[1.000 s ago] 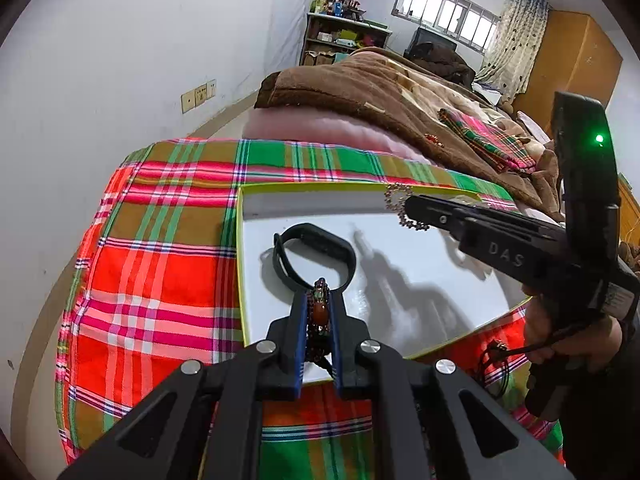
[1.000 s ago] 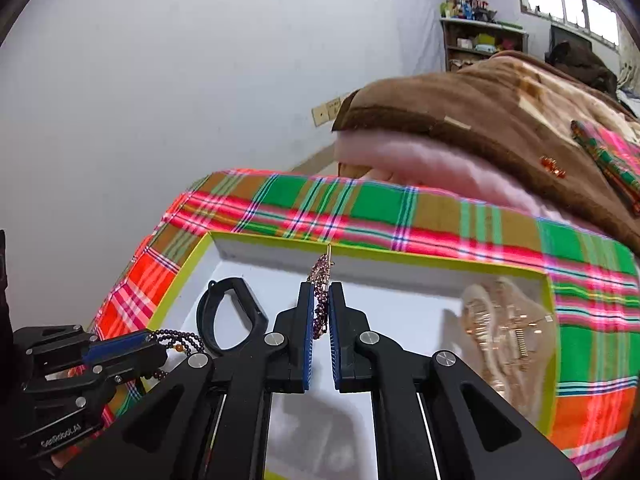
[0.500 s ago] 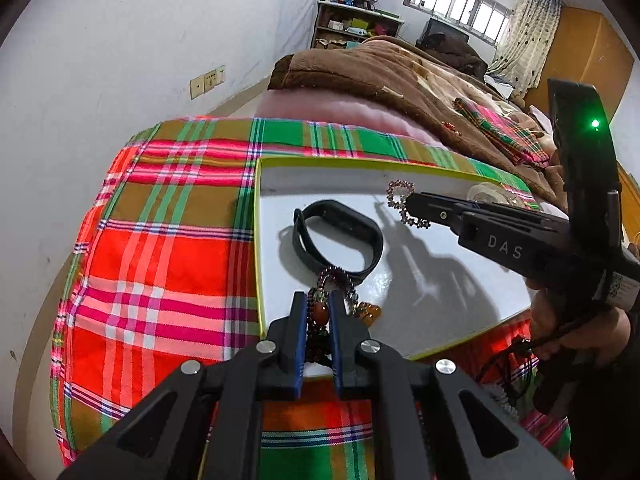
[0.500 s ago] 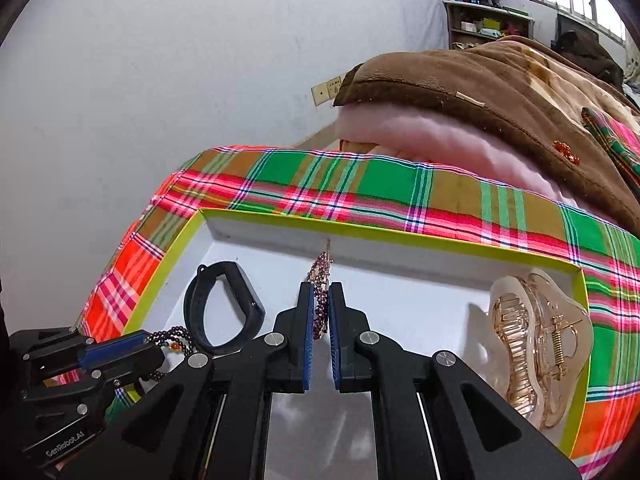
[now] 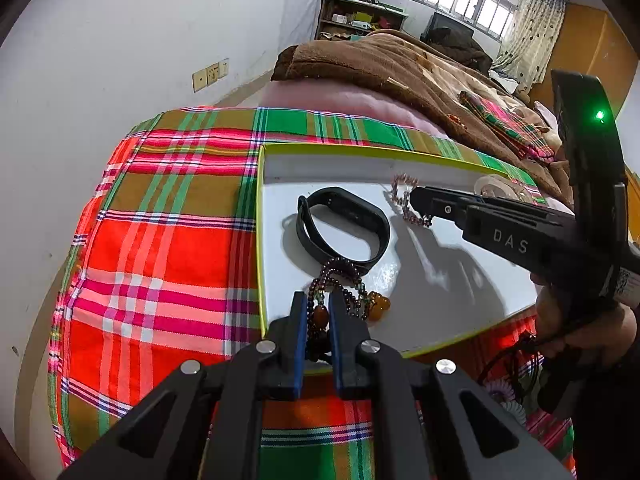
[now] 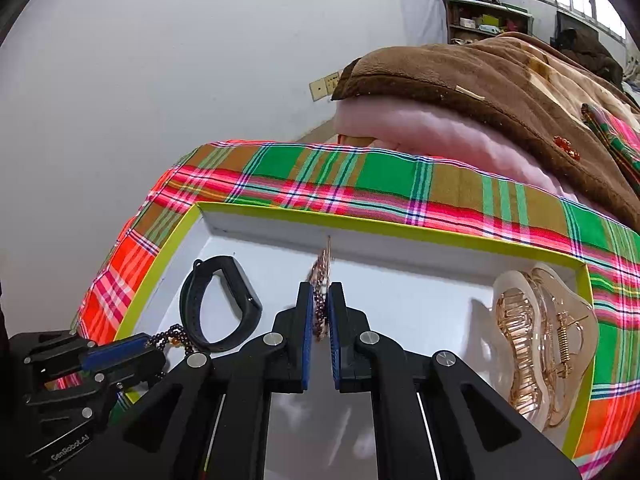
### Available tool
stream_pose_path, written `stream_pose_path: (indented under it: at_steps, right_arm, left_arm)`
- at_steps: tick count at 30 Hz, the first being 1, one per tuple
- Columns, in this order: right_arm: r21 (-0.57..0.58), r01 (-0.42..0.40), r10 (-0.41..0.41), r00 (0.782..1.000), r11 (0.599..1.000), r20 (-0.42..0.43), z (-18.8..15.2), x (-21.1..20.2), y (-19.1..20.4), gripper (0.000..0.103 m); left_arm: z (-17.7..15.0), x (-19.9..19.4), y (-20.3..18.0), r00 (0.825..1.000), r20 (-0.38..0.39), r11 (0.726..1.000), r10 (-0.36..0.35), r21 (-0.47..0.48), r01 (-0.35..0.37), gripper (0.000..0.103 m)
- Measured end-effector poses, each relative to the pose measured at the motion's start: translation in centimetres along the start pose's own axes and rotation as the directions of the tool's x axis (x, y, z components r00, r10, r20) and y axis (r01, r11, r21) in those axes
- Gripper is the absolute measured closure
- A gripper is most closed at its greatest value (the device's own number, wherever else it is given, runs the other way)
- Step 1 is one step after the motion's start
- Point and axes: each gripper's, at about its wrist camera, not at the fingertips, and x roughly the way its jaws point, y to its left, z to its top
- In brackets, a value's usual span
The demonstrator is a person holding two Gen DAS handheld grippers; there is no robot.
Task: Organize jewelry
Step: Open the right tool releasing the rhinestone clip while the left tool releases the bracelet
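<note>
- Resting on a bright red, green and pink plaid cloth [image 5: 168,248], a shallow white tray with a lime-green rim [image 5: 259,216] serves as the landmark for everything here.
- The left gripper [image 5: 318,322] sits over the tray's near edge, its blue-padded fingers [image 5: 299,320] clamped together on a dark brown beaded bracelet with amber beads [image 5: 340,280].
- The loose loops of that beaded bracelet spill forward onto the tray floor, overlapping the near side of a black rubber wristband [image 5: 344,228] that lies flat toward the tray's left wall.
- The right gripper [image 6: 321,312] reaches over the middle of the tray, its fingers pinched on a rose-gold chain bracelet with small dark stones [image 6: 320,280], which stands upright between the pads, its top close to the tray's far wall.
- From the left wrist view, that chain bracelet [image 5: 406,200] hangs from the tip of the right gripper [image 5: 416,198], just beyond the wristband; whether it touches the tray floor cannot be told.
- A translucent peach plastic hair claw clip [image 6: 540,340] lies along the tray's right wall.
- A brown fleece blanket [image 6: 500,76] is heaped over a pink quilt [image 6: 440,128] beyond the tray's far side.
</note>
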Motion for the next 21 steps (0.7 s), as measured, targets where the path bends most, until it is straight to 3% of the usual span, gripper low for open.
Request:
stream_pose_path:
  at_steps: [12,15,18,20,21]
  right_arm:
    - [0.002,0.018,-0.018,1.000,1.000,0.013,0.1,-0.5,0.0,0.091]
    - [0.003,0.022,-0.022,1.000,1.000,0.020,0.1,-0.8,0.1,0.090]
    - [0.003,0.020,-0.020,0.999,1.000,0.026,0.1,-1.1,0.1,0.083]
    - [0.004,0.015,-0.015,0.999,1.000,0.033,0.0,-1.5,0.2,0.069]
    - [0.001,0.014,-0.014,0.999,1.000,0.037,0.0,-1.8,0.3,0.068]
  left_arm:
    - [0.0,0.1,0.2,1.000,-0.007,1.000,0.002,-0.005,-0.002,0.090]
    - [0.0,0.1,0.1,1.000,-0.009,1.000,-0.010,-0.007,0.010,0.085]
    - [0.0,-0.1,-0.2,1.000,-0.007,1.000,-0.011,0.000,0.011,0.077]
    - [0.0,-0.3,-0.4,1.000,-0.004,1.000,-0.016,0.002,0.016,0.073]
    - [0.0,-0.5,-0.4,1.000,-0.002,1.000,-0.017,0.001,0.017,0.071]
